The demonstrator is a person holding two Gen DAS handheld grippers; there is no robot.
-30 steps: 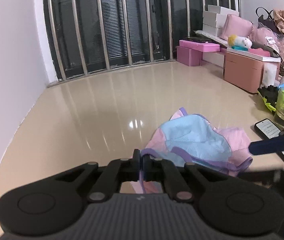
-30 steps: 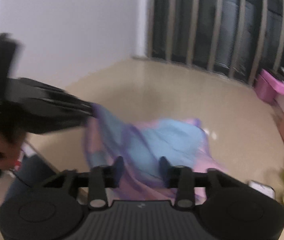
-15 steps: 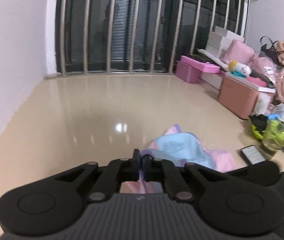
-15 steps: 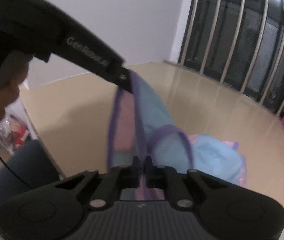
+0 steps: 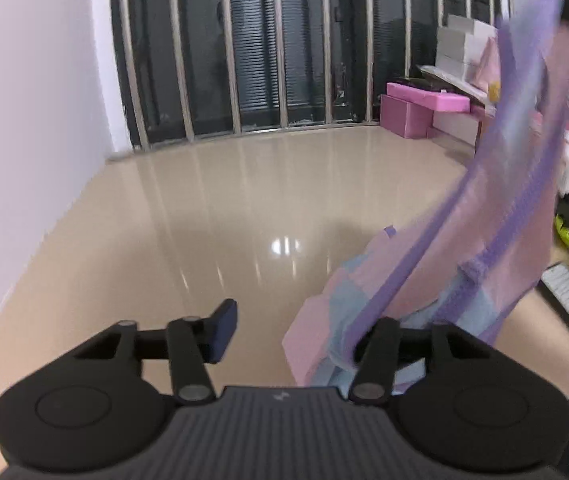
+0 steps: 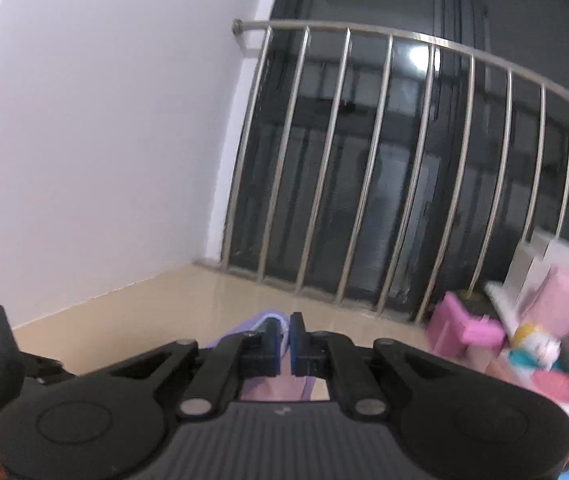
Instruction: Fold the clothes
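Garment [image 5: 480, 240] hanging high, right claw [image 6: 283, 340] pinching it, left claw [image 5: 304, 332] spread.

Bare floor [image 5: 212, 216] lies open ahead and to the left as far as the wall [image 5: 32, 92] and window bars [image 5: 284, 48], while the hanging garment [image 5: 496, 216] and boxes [image 5: 424, 108] crowd the right.

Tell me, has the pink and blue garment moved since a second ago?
Yes. The garment has gone up: in the left wrist view it lay flat on the floor, and now it stretches up past the pink boxes, hanging from the right gripper.
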